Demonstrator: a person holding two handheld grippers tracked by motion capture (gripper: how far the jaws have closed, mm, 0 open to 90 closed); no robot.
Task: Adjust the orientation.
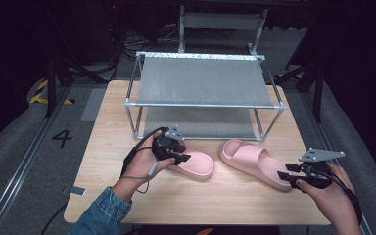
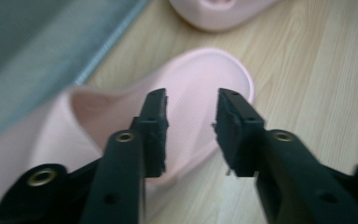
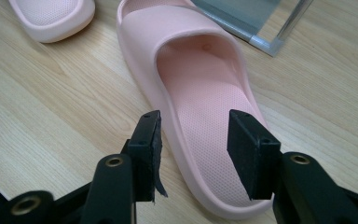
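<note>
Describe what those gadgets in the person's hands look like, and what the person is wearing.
Each hand holds a black gripper with two flat jaws faced with dark pads and dotted with brass-ringed holes. The left gripper and the right gripper each carry a grey three-cornered plate on top. Black cables trail back from both over the hands. A blue denim sleeve covers the left forearm.

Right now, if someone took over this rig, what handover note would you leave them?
Left gripper: jaws apart over the left slipper, no grip shown.
Right gripper: open, jaws straddling the heel of the right slipper, pads not pressing.
Both pink slippers lie on the table in front of the two-tier rack; its shelves are bare.
Done: nothing racked.
Left, probably: grip each slipper and set it on the rack.
</note>
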